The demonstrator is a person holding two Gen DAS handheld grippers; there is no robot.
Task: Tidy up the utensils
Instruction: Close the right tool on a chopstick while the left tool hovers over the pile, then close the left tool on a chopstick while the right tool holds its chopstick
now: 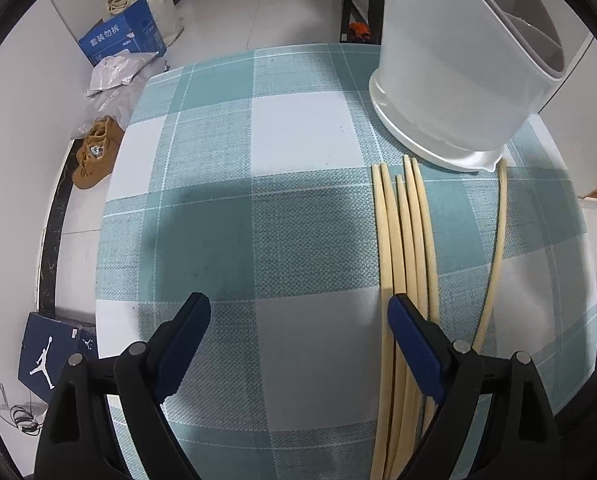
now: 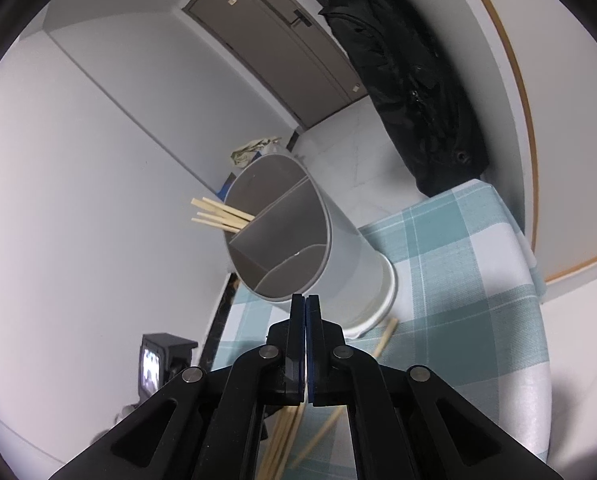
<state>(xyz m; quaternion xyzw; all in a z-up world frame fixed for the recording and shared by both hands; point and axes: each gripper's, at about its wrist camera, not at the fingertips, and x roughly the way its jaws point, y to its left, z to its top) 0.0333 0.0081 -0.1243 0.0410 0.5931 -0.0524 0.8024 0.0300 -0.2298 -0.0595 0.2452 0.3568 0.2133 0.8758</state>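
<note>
Chopsticks (image 1: 408, 240): loose on the checked tablecloth (image 1: 298, 128), five bunched side by side, one (image 1: 498, 240) lying apart to the right with its tip touching the holder base. Tips of the bunch end just short of the holder (image 1: 450, 64). Four more sticks (image 2: 218, 214) already in the holder, poking out of its far compartment in the right wrist view.

Holder: white, upright on the table, gray inside, split by dividers into compartments; the other compartments look empty from the right wrist view. Sits on a wider white base.

Left gripper (image 1: 298, 320): jaws released, spread wide, pointing steeply down at the cloth. Right finger (image 1: 414, 344) overlaps the bunched sticks in the picture; left finger over bare cloth. Nothing gripped. Cannot tell if the pad touches the sticks.

Right gripper (image 2: 305, 320): jaws clenched tight, pads together, nothing between them. Tips sit just below the holder rim in its own view, aimed at the holder. Loose sticks visible below it on the cloth.

Around: table edge, pale tile floor, blue carton (image 1: 122, 38), brown shoes (image 1: 96, 152), Jordan box (image 1: 54, 354), gray door (image 2: 274, 48), black jacket (image 2: 410, 80) hanging near the table.
</note>
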